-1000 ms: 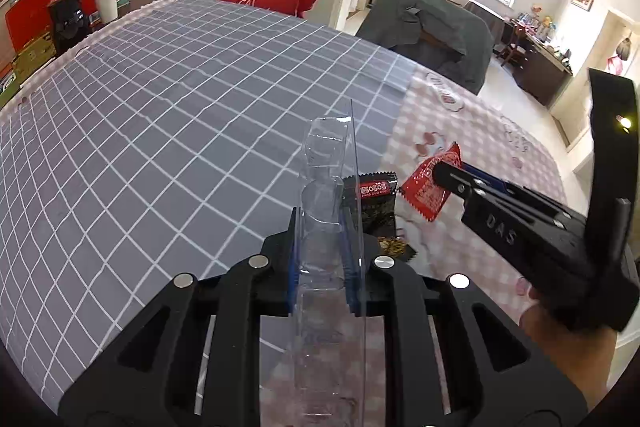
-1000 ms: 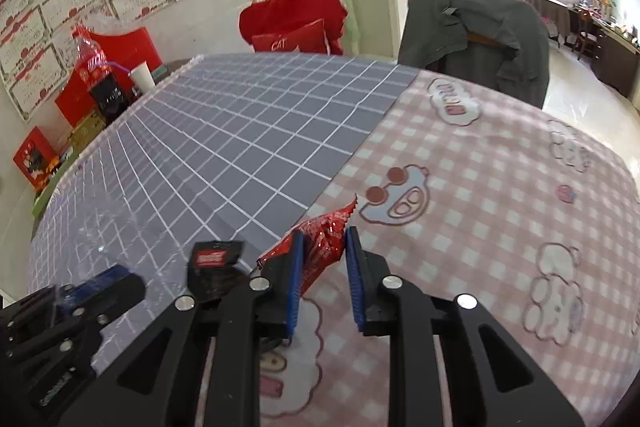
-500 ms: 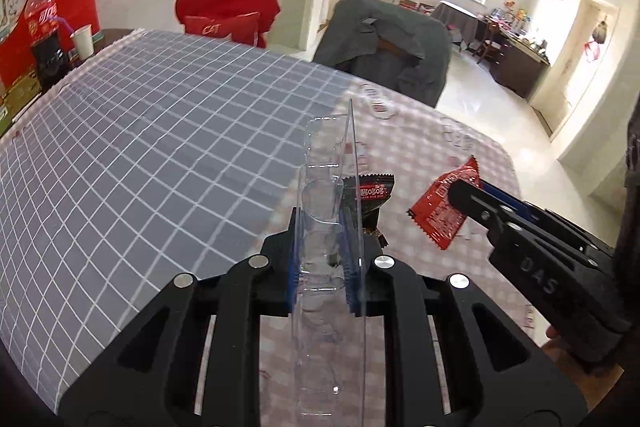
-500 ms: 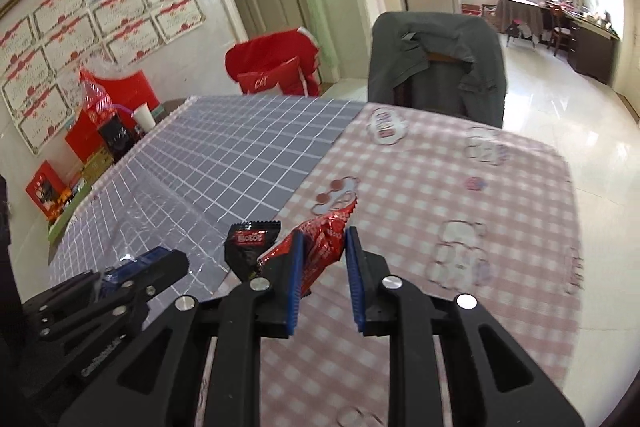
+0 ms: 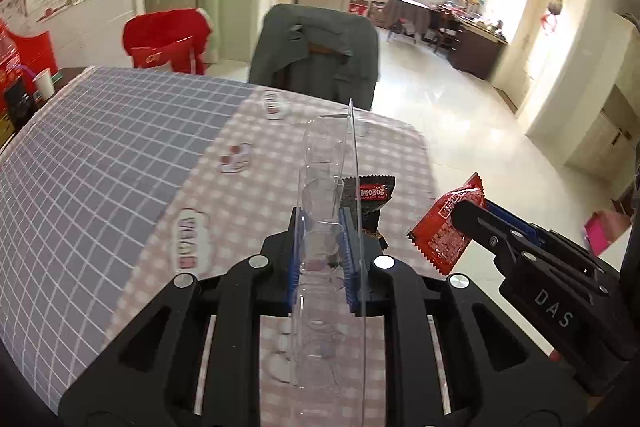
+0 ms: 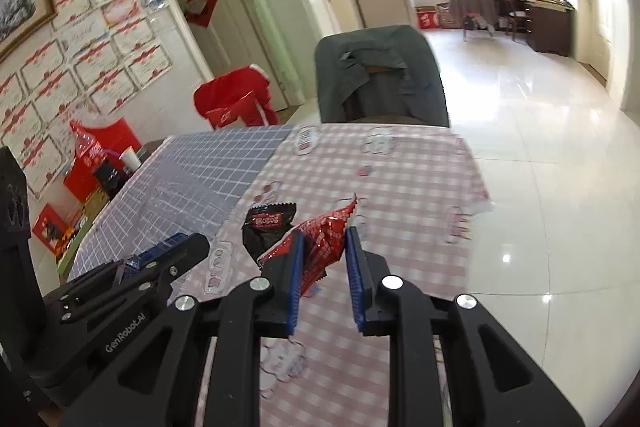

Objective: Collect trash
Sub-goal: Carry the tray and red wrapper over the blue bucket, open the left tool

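My left gripper point(image 5: 320, 219) is shut on a clear plastic blister tray point(image 5: 324, 163) that stands upright between its blue pads. A black snack wrapper point(image 5: 372, 195) sticks up by its right finger, seemingly caught with the tray. My right gripper point(image 6: 322, 239) is shut on a crumpled red snack wrapper point(image 6: 320, 231), pinched at its lower end. Both are held above the pink-checked end of the table point(image 6: 400, 179). In the left wrist view the right gripper point(image 5: 468, 211) and red wrapper point(image 5: 440, 227) are at the right. In the right wrist view the left gripper point(image 6: 176, 247) and black wrapper point(image 6: 268, 223) are at the left.
A chair draped in grey cloth point(image 5: 316, 47) stands at the table's far end, and a red-covered chair point(image 5: 164, 39) is left of it. A paper cup point(image 5: 44, 83) and red packages crowd the far left corner. Shiny tiled floor point(image 6: 540, 147) lies beyond the table's right edge.
Both grippers have risen and travelled together along the table toward its pink-checked end, carrying the tray, the black wrapper and the red wrapper. Neither grip has altered.
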A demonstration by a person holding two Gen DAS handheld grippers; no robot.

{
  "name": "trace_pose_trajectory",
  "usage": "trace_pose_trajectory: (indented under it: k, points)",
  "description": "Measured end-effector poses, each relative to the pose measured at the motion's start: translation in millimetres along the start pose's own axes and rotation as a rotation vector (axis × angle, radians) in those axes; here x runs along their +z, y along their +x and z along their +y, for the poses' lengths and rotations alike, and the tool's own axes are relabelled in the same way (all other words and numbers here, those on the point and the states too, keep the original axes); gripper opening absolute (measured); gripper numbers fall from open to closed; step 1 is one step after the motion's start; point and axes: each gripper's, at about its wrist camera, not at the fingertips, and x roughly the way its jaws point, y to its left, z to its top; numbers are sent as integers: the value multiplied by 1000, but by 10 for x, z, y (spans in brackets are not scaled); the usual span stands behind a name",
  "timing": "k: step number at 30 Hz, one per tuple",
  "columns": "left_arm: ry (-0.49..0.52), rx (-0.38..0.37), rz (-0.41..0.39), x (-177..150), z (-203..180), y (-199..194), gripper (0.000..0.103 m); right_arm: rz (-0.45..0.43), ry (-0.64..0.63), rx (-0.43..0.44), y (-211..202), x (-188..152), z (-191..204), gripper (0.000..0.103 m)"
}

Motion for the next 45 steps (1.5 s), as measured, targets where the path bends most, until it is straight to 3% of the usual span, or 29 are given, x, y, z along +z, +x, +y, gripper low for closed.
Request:
trace_pose_trajectory:
  k: [10, 22, 36, 41, 43, 44, 45]
  points:
    - [97, -100, 5, -98, -944, -54, 18, -57, 90, -84, -667, -83, -756, 21]
    - [235, -260, 76, -334, -2078, 73, 18, -89, 256, -263, -1389, -447, -1726, 21]
    - [341, -349, 165, -630, -2759, 292, 19, -93, 391, -381, -1765, -901, -2359, 21]
    - [385, -321, 186, -727, -2917, 350, 27, -85, 418, -399, -1777, -962, -2455, 21]
    - [400, -314, 183, -752, -2943, 366, 47, -80, 423, -400, -1774, -974, -2465, 21]
    - [392, -314, 175, -749, -2946, 366, 53, -77, 423, -401, -1757, -964, -2464, 21]
    - [387, -308, 172, -750, -2941, 371, 53, -74, 425, -400, -1746, -971, -2468, 21]
